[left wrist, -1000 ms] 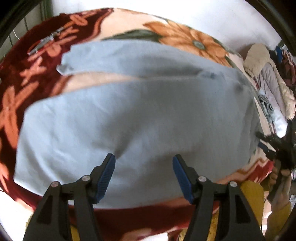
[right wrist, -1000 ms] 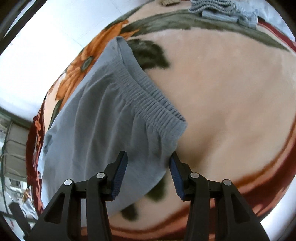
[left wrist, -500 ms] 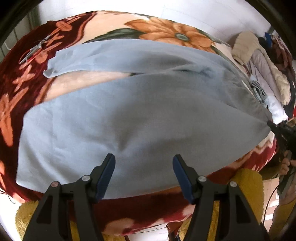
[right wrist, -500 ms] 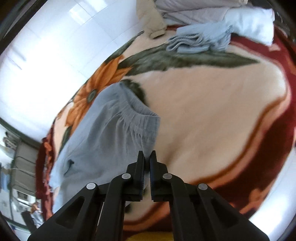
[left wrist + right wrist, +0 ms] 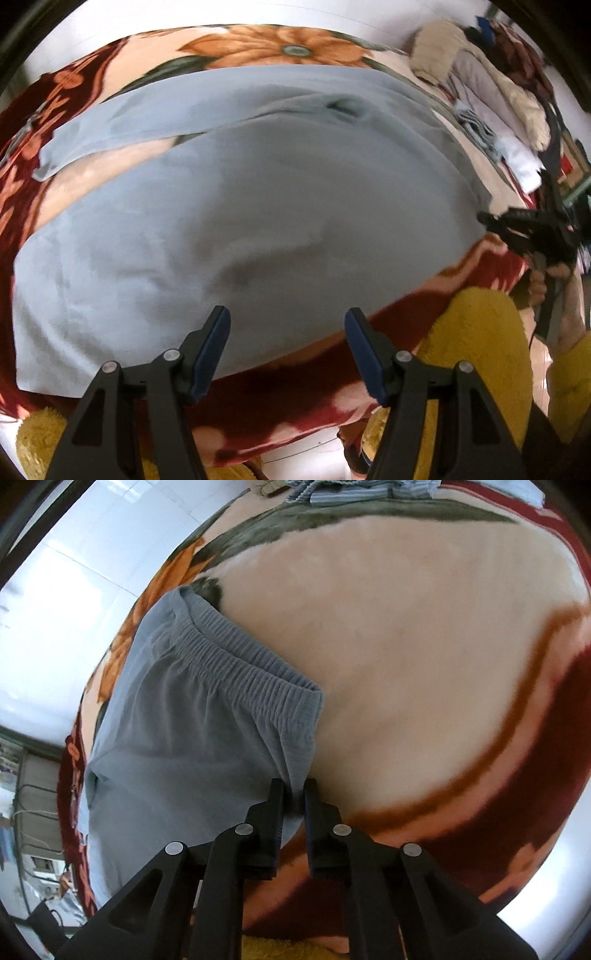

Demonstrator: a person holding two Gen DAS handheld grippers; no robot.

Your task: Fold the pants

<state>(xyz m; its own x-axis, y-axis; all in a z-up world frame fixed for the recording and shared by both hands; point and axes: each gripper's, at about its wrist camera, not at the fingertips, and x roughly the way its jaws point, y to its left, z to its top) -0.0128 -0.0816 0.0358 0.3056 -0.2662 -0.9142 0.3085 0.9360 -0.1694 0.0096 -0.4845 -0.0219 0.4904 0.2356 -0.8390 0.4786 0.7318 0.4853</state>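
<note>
The grey pants (image 5: 258,206) lie spread on a floral blanket (image 5: 424,635). The right gripper (image 5: 293,794) has its jaws nipped on the fabric just below the waistband corner, having just eased slightly apart. The left gripper (image 5: 288,332) hangs wide open above the nearer leg, gripping nothing.

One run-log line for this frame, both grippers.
left gripper: open over pants | right gripper: shut on pants waistband corner | blanket underneath

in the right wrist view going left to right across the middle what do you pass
white tiled wall → grey pants → ribbed waistband → peach field of the blanket → orange-brown band → dark red border
</note>
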